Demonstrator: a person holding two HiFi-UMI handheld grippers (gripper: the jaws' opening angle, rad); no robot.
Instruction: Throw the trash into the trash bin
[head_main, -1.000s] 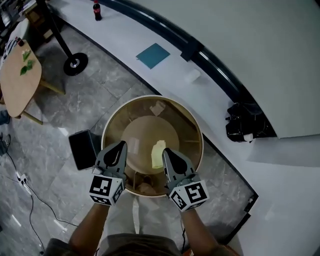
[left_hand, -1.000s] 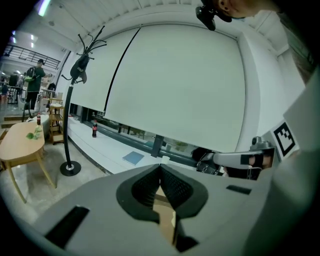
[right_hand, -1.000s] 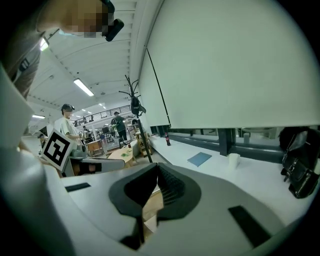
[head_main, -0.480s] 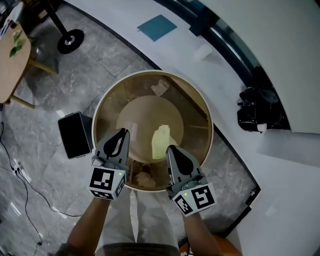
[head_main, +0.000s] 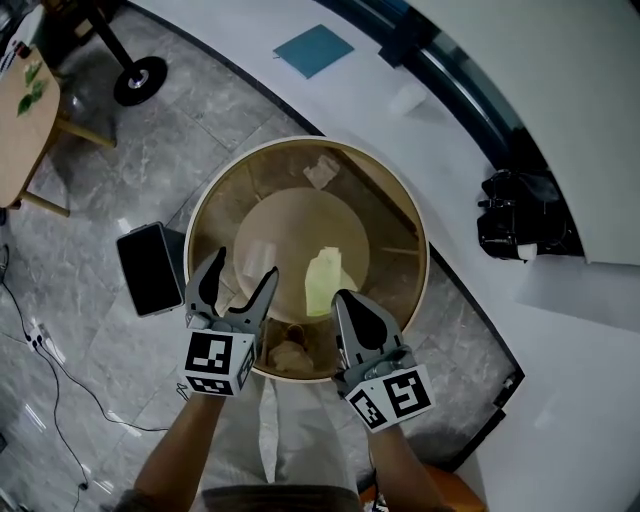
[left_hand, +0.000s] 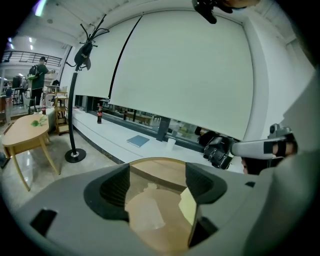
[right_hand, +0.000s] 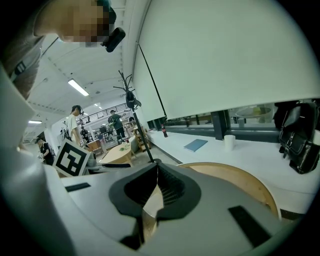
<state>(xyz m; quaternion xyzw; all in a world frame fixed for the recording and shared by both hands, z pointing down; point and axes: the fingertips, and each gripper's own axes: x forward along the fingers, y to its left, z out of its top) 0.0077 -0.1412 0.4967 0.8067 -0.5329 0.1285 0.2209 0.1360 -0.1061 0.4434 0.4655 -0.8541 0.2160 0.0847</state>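
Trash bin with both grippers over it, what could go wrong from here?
1. The left gripper, its tongs just opened and gripping nothing, hangs close to the trash bin's near rim; trash released this close to the edge could fall outside.
2. The dark flat device lies on the floor right beside the bin; a miss or a step could hit it.

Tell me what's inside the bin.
Inside the bin: a pale yellow scrap, a crumpled white piece by the far wall, a crumpled tan wad near the front. The left gripper and right gripper cover its near side.
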